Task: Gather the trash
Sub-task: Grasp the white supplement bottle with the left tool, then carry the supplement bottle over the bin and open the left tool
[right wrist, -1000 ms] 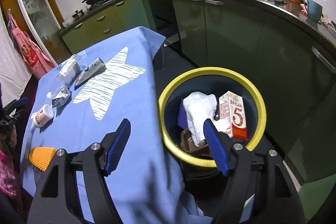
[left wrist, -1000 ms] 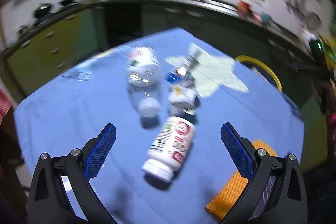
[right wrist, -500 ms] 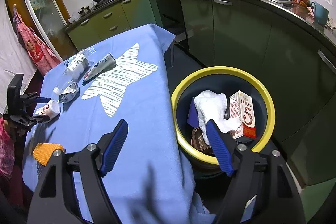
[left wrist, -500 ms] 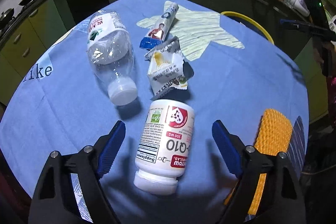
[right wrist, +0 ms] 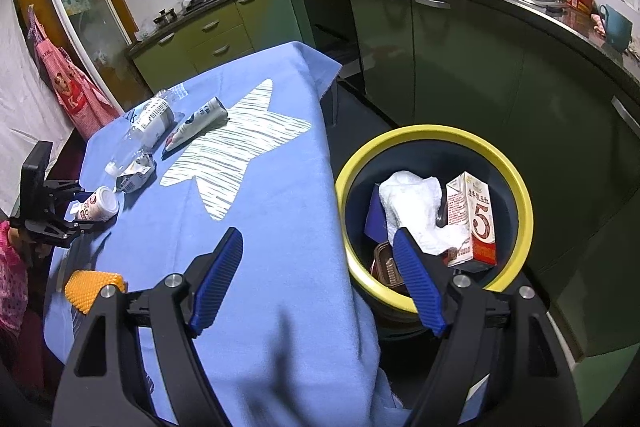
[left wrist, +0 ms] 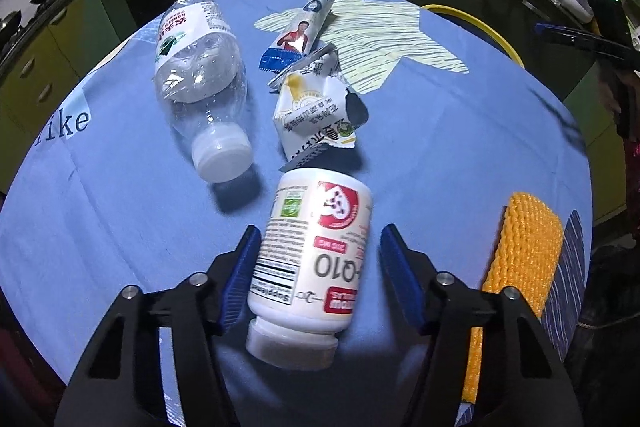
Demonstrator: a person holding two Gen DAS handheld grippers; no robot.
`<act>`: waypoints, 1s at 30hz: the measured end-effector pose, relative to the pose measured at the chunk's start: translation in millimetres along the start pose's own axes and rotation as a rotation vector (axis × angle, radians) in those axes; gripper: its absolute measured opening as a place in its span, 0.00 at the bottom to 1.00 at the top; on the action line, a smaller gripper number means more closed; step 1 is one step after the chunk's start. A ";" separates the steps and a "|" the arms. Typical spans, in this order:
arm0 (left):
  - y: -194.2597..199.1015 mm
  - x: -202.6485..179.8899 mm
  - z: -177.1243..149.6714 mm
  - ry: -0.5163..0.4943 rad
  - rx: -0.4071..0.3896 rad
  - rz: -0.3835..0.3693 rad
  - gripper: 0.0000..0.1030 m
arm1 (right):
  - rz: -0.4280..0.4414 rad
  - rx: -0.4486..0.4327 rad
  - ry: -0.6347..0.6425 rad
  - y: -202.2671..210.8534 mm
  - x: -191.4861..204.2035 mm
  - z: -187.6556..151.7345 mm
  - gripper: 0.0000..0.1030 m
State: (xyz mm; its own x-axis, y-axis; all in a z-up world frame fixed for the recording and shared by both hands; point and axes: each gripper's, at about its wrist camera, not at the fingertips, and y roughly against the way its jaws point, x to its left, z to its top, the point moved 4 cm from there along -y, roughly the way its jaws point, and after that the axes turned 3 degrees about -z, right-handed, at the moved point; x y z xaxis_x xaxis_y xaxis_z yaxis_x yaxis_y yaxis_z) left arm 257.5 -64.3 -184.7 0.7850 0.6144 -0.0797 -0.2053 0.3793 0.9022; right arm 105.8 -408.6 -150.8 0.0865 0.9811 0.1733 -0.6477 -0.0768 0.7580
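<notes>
Closest in the left wrist view, the left gripper (left wrist: pixel 318 277) is closing around a white supplement bottle (left wrist: pixel 310 259) lying on its side on the blue tablecloth (left wrist: pixel 120 211), cap toward the camera. The blue pad at 9 o'clock looks to be touching the label; the pad at 3 o'clock stands just clear, so nothing is gripped yet. The bottle looks rigid plastic with a smooth, glossy label — probably light, apt to roll or slip, so the middle of the body is the place to squeeze, not the narrower cap. Past it, at 12 o'clock, lies a crumpled snack wrapper (left wrist: pixel 316 115), soft and easily crushed; at 10 o'clock a clear water bottle (left wrist: pixel 198 75), thin-walled and springy; farther, at 12 o'clock, a rolled printed packet (left wrist: pixel 306 27). A yellow mesh sponge (left wrist: pixel 516 255) sits at 3 o'clock. In the right wrist view, the right gripper (right wrist: pixel 318 281) hangs wide open and empty above the table's edge; beyond it at 2 o'clock, on the floor, stands the yellow-rimmed bin (right wrist: pixel 516 183) — already holding a milk carton (right wrist: pixel 474 223) and white cloth (right wrist: pixel 416 211).
</notes>
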 end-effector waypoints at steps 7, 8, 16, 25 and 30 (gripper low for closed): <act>1.5 0.9 -4.4 0.019 0.000 0.018 0.49 | 0.004 0.005 0.000 -2.9 0.0 -1.3 0.72; 2.1 0.3 -4.7 0.021 -0.003 0.023 0.49 | 0.006 0.005 0.000 -3.1 0.2 -1.2 0.72; 27.1 -12.1 -4.7 0.018 -0.048 0.048 0.47 | 0.004 -0.005 -0.003 1.2 -1.0 -2.1 0.72; 57.2 -32.2 6.9 -0.013 -0.095 0.083 0.46 | 0.009 -0.006 -0.016 3.0 -5.1 -7.4 0.72; 69.0 -44.7 14.3 -0.023 -0.123 0.091 0.46 | 0.007 -0.014 -0.020 6.4 -8.9 -6.8 0.72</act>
State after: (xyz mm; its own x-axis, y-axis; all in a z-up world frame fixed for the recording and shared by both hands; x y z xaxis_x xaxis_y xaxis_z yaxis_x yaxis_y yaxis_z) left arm 216.6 -75.4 -112.8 0.7729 0.6345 0.0117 -0.3453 0.4050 0.8466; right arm 95.7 -416.6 -151.8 0.0965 0.9768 0.1910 -0.6586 -0.0813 0.7481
